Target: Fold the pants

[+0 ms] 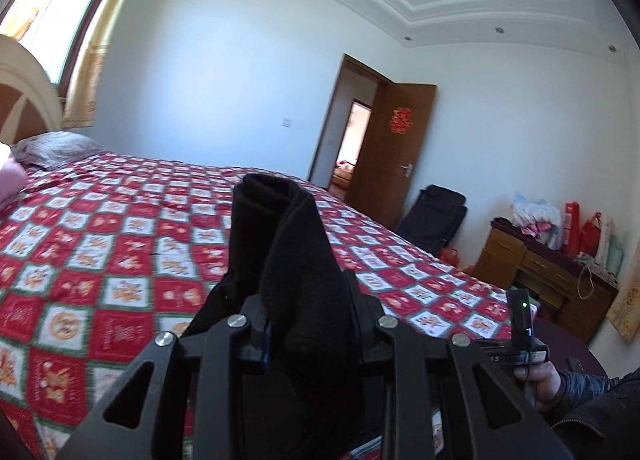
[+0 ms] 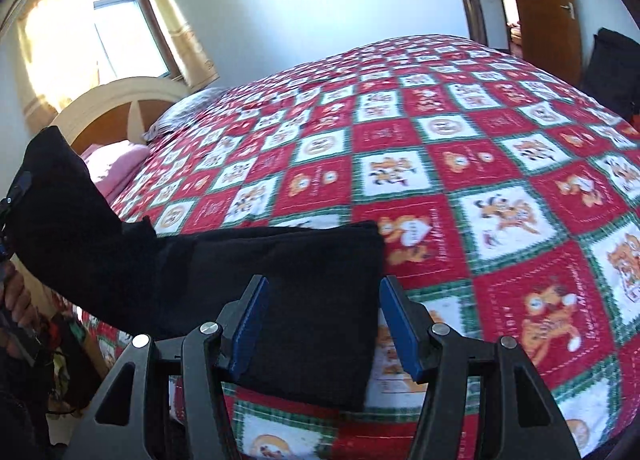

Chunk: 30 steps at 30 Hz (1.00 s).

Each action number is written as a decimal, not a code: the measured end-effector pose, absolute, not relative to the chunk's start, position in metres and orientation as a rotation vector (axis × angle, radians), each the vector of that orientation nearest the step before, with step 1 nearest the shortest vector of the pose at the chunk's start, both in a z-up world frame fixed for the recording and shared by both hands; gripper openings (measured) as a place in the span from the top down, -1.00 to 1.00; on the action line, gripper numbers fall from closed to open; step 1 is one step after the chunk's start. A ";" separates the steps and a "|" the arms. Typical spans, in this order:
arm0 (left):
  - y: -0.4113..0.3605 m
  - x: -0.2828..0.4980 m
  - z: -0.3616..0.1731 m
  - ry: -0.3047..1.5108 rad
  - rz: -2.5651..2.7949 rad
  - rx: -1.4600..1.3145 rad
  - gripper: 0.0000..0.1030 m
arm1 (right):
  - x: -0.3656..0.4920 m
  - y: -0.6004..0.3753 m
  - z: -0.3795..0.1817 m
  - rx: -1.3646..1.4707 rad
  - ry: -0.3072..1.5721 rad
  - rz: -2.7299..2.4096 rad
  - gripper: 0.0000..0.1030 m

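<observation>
Between my left claw (image 1: 308, 324) fingers the black pants (image 2: 280, 292) are clamped and lifted; only the right view shows my right claw (image 2: 320, 324) standing apart (pants beneath), bed (image 2: 500, 164) free beyond.

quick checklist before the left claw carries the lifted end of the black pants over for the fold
1. Left claw clamped on the pants: ok, black cloth bunched between its fingers.
2. Right claw holding cloth: not ok, blue pads stand apart, nothing pinched.
3. Rest of the pants lying flat on the quilt: ok.
4. Landing area on the quilt bare: ok.
5. Both layers caught in the left claw: cannot tell.
</observation>
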State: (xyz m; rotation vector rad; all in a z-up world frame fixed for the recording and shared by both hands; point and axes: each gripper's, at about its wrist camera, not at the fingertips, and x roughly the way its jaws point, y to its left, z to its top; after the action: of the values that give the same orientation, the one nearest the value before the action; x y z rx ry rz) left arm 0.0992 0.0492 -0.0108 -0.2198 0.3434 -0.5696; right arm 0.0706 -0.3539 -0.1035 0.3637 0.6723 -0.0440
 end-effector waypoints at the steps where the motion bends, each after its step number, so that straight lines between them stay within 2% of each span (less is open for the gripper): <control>1: 0.040 0.101 -0.010 0.349 -0.592 -0.211 0.44 | 0.068 -0.359 -0.104 0.372 0.669 -0.051 -0.16; 7: -0.031 0.115 -0.022 0.424 -0.710 -0.130 0.44 | 0.059 -0.383 -0.108 0.389 0.661 -0.092 -0.16; 14: -0.121 0.124 -0.077 0.586 -0.782 0.050 0.44 | 0.061 -0.399 -0.119 0.472 0.667 -0.092 -0.16; 19: -0.156 0.124 -0.111 0.660 -0.771 0.162 0.43 | 0.064 -0.408 -0.127 0.558 0.669 -0.056 -0.16; 21: -0.161 0.120 -0.115 0.673 -0.777 0.175 0.35 | 0.063 -0.411 -0.129 0.597 0.666 -0.039 -0.16; 22: -0.163 0.115 -0.113 0.667 -0.782 0.174 0.20 | 0.063 -0.413 -0.131 0.618 0.664 -0.026 -0.16; 24: -0.161 0.105 -0.107 0.644 -0.816 0.158 0.08 | 0.064 -0.415 -0.132 0.648 0.661 -0.008 -0.17; 26: -0.155 0.095 -0.097 0.598 -0.817 0.161 -0.18 | 0.064 -0.417 -0.134 0.685 0.658 0.017 -0.22; 28: -0.148 0.083 -0.090 0.542 -0.809 0.170 -0.35 | 0.064 -0.416 -0.135 0.713 0.657 0.053 -0.23; 30: -0.134 0.078 -0.084 0.502 -0.771 0.170 -0.41 | 0.065 -0.411 -0.133 0.719 0.658 0.082 -0.25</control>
State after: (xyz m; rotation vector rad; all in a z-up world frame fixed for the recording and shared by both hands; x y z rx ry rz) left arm 0.0783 -0.1341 -0.0844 0.1695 0.5016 -0.7715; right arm 0.0651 -0.4111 -0.1334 0.7192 0.6582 0.0818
